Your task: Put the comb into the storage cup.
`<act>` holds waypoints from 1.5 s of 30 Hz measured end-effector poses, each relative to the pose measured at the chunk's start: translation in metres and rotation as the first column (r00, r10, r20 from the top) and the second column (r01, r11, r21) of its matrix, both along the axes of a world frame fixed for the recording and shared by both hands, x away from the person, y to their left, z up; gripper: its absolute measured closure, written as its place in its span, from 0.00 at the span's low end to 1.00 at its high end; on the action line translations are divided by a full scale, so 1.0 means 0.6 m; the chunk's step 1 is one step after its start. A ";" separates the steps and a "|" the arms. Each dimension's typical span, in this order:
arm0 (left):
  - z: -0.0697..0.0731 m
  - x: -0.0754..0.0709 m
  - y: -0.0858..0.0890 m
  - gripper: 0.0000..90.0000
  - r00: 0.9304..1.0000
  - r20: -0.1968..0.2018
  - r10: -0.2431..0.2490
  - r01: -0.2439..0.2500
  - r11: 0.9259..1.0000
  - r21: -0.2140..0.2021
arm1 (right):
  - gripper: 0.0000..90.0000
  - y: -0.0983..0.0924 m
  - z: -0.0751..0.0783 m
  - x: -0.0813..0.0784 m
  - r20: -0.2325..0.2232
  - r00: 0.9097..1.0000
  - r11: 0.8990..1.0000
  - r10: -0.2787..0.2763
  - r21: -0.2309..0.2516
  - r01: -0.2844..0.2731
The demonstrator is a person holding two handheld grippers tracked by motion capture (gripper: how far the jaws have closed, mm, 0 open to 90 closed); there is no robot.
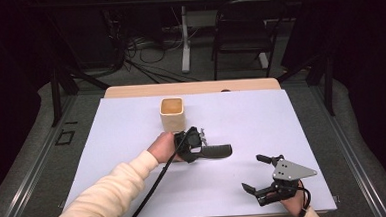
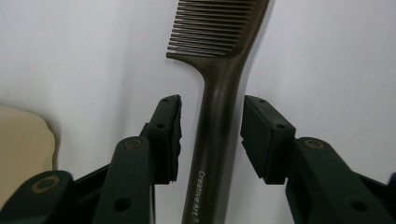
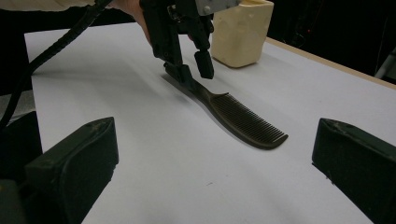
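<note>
Straddling comb (image 2: 219, 140) handle, left gripper (image 2: 212, 135) unclenched (pads apart) | right gripper (image 3: 215, 168) released | cup (image 1: 172, 113) near

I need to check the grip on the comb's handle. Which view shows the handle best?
The left gripper view: the comb handle runs up between the left gripper jaws, a gap showing on each side. The right gripper view shows the whole comb lying flat, its handle partly behind the gripper. In the high view it is a small dark strip.
</note>
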State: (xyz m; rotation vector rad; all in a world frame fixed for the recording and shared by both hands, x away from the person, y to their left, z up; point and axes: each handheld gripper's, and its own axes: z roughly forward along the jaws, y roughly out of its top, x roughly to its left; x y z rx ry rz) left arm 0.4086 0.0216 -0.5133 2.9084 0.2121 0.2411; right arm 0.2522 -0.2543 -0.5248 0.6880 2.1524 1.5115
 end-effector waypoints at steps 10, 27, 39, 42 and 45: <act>-0.012 0.014 -0.015 0.74 0.997 -0.066 -0.031 0.034 0.999 0.039 | 0.00 0.000 0.000 0.000 0.000 1.000 1.000 0.002 0.001 -0.002; -0.010 0.014 -0.019 0.80 0.995 -0.087 -0.047 0.053 0.997 0.064 | 0.00 -0.001 0.000 0.000 0.002 1.000 1.000 -0.002 -0.001 0.002; 0.020 0.004 0.005 0.80 0.996 -0.088 -0.024 0.021 0.999 -0.035 | 0.00 -0.001 0.000 0.000 0.001 1.000 1.000 -0.004 -0.003 0.004; 0.022 0.001 0.010 0.80 0.996 -0.085 -0.011 0.006 0.998 -0.060 | 0.00 0.000 0.000 0.000 0.001 1.000 1.000 -0.004 -0.005 0.004; 0.025 -0.001 0.016 0.80 0.996 -0.088 0.002 -0.009 0.997 -0.079 | 0.00 0.000 0.000 0.000 0.002 1.000 1.000 -0.005 -0.006 0.005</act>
